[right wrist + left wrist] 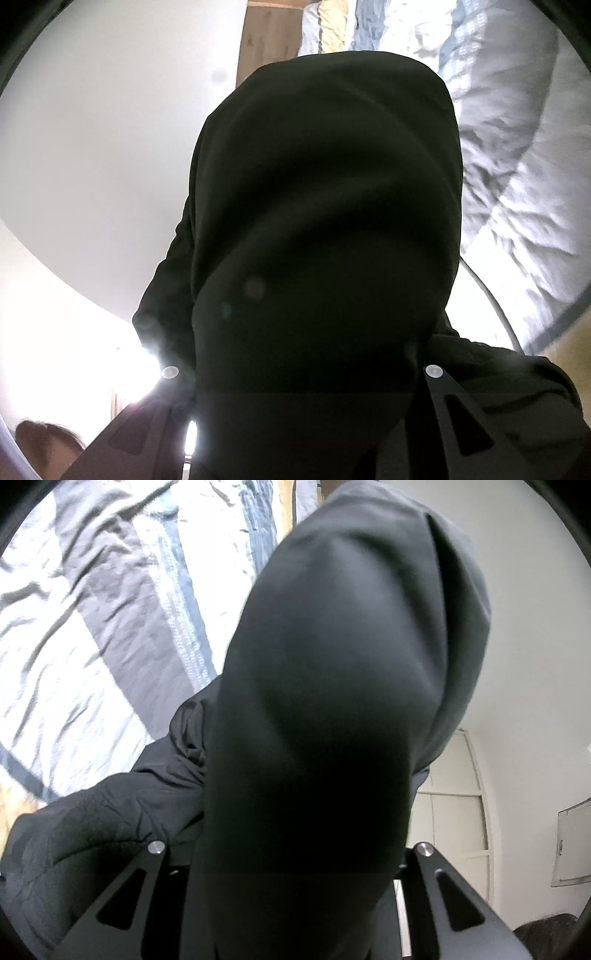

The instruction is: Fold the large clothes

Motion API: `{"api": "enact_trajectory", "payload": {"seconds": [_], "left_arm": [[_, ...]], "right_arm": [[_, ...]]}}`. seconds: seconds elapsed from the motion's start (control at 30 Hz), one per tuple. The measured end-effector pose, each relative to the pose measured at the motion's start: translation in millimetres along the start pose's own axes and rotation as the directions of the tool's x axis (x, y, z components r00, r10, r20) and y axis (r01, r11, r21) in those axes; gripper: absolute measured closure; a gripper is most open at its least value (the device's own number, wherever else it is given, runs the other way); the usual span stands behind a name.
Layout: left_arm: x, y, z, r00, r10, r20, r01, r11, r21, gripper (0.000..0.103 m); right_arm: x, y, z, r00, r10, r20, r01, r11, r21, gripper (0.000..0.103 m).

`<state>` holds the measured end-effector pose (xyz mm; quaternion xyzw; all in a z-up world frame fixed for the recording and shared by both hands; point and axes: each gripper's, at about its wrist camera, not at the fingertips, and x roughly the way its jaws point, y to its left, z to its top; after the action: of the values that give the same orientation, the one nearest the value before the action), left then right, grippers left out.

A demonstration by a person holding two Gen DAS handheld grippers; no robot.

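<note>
A large dark garment (pixel 332 701) is draped over my left gripper (pixel 291 853) and fills the middle of the left wrist view, hiding both fingertips. More of it hangs down toward the bed at lower left. The same dark garment (pixel 325 221) covers my right gripper (pixel 301 373) in the right wrist view and hides its fingertips too. Both grippers seem to hold the cloth lifted above the bed, pointing upward toward the wall. The jaws themselves cannot be seen under the fabric.
A bed with a wrinkled grey, white and blue striped cover (pixel 110 609) lies to the left, also in the right wrist view (pixel 517 166). White wall and door (pixel 458 812) at right. A wooden post (pixel 266 40) stands behind. A person's hair (pixel 44 443) shows at lower left.
</note>
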<state>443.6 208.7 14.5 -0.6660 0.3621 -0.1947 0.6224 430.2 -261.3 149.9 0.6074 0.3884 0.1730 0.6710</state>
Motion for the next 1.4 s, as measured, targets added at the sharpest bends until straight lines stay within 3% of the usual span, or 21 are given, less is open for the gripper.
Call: {"api": "enact_trajectory", "payload": {"seconds": [0.2, 0.23, 0.33, 0.43, 0.53, 0.57, 0.67, 0.73, 0.8, 0.9, 1.0, 1.1, 1.23, 1.33, 1.4], "left_arm": [[-13, 19, 9, 0.996, 0.08, 0.024, -0.081, 0.996, 0.033, 0.08], [-11, 25, 12, 0.995, 0.093, 0.027, -0.094, 0.995, 0.04, 0.08], [2, 54, 39, 0.986, 0.159, 0.044, -0.161, 0.984, 0.069, 0.08], [19, 92, 75, 0.962, 0.261, 0.075, -0.27, 0.952, 0.147, 0.079], [23, 120, 103, 0.954, 0.29, 0.073, -0.299, 0.934, 0.196, 0.073], [23, 126, 110, 0.956, 0.285, 0.071, -0.294, 0.93, 0.22, 0.065], [24, 136, 125, 0.965, 0.26, 0.044, -0.261, 0.917, 0.301, 0.054], [24, 138, 132, 0.968, 0.248, 0.029, -0.244, 0.911, 0.332, 0.05], [24, 142, 139, 0.971, 0.239, 0.017, -0.227, 0.898, 0.378, 0.049], [14, 141, 143, 0.976, 0.218, 0.013, -0.203, 0.885, 0.419, 0.047], [-9, 136, 143, 0.983, 0.18, 0.047, -0.181, 0.868, 0.462, 0.047], [-43, 127, 144, 0.984, 0.134, 0.12, -0.175, 0.873, 0.456, 0.046], [-82, 135, 150, 0.949, 0.163, 0.269, -0.266, 0.874, 0.408, 0.046], [-90, 150, 154, 0.922, 0.207, 0.326, -0.326, 0.871, 0.368, 0.046], [-91, 153, 150, 0.905, 0.239, 0.352, -0.37, 0.851, 0.373, 0.046]], "right_arm": [[-17, -23, 2, 0.999, -0.047, 0.0, 0.047, 0.999, 0.018, 0.078], [-5, -30, 2, 0.998, -0.063, -0.002, 0.063, 0.998, 0.014, 0.078], [22, -57, 14, 0.994, -0.107, -0.016, 0.107, 0.994, -0.009, 0.078], [46, -89, 38, 0.98, -0.199, -0.01, 0.198, 0.977, -0.075, 0.078], [56, -128, 62, 0.964, -0.265, 0.013, 0.264, 0.959, -0.105, 0.076], [55, -137, 70, 0.962, -0.273, 0.025, 0.274, 0.954, -0.122, 0.074], [51, -148, 87, 0.955, -0.295, 0.021, 0.293, 0.934, -0.205, 0.063], [52, -151, 89, 0.951, -0.308, 0.022, 0.304, 0.92, -0.247, 0.052], [50, -152, 97, 0.945, -0.325, 0.036, 0.322, 0.904, -0.28, 0.034], [22, -158, 125, 0.94, -0.333, 0.075, 0.34, 0.897, -0.281, 0.02], [9, -176, 123, 0.939, -0.328, 0.101, 0.343, 0.892, -0.293, 0.016], [-1, -180, 123, 0.943, -0.308, 0.128, 0.333, 0.895, -0.297, 0.014], [-18, -183, 121, 0.934, -0.307, 0.183, 0.35, 0.889, -0.295, 0.012], [-24, -185, 125, 0.912, -0.335, 0.235, 0.397, 0.866, -0.305, 0.011], [-21, -186, 132, 0.908, -0.337, 0.251, 0.404, 0.864, -0.301, 0.011]]}}
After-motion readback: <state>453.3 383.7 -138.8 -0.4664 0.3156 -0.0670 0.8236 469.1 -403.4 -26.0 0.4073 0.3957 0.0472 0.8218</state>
